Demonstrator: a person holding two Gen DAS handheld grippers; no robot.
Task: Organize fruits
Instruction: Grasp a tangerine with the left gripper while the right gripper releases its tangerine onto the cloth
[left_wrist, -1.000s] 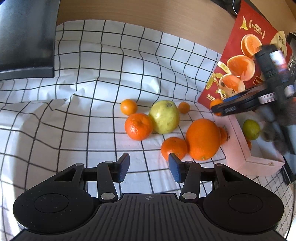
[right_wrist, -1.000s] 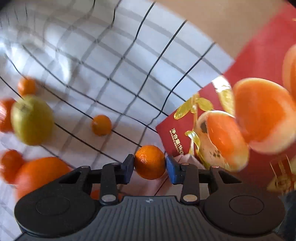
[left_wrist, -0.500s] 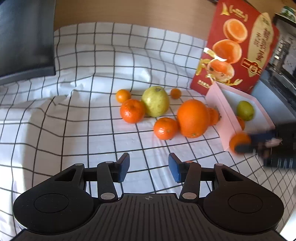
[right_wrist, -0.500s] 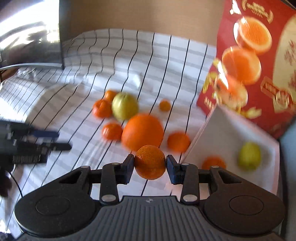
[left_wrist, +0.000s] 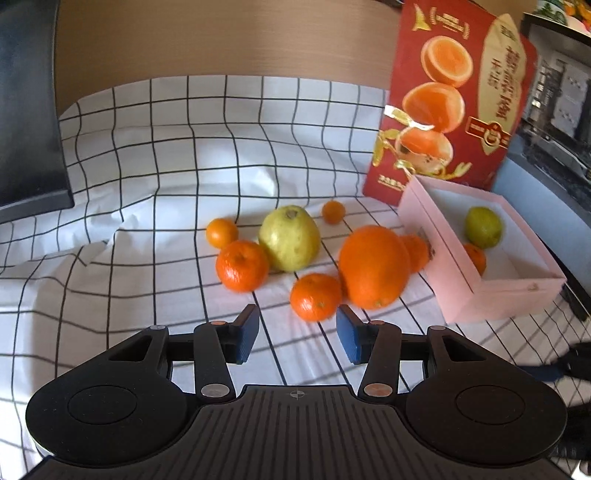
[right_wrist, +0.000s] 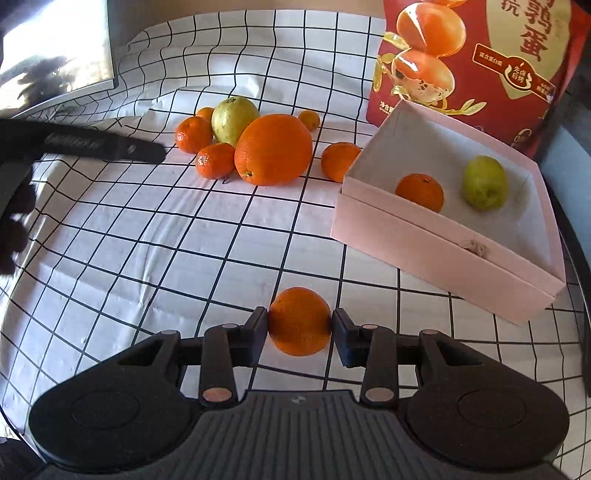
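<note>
My right tool (right_wrist: 299, 325) pinches a small mandarin (right_wrist: 298, 320) between its pads, low over the checked cloth (right_wrist: 147, 251) and well in front of the pink box (right_wrist: 436, 243), I think because this fruit belongs in the box with the mandarin (right_wrist: 420, 192) and green fruit (right_wrist: 484, 182) already inside. My left tool (left_wrist: 297, 334) is spread and holds nothing, aimed at the loose pile around the big orange (left_wrist: 373, 266). One orange fruit (left_wrist: 416, 251) there is half hidden behind the big orange, and the box wall hides part of its contents in the left view.
</note>
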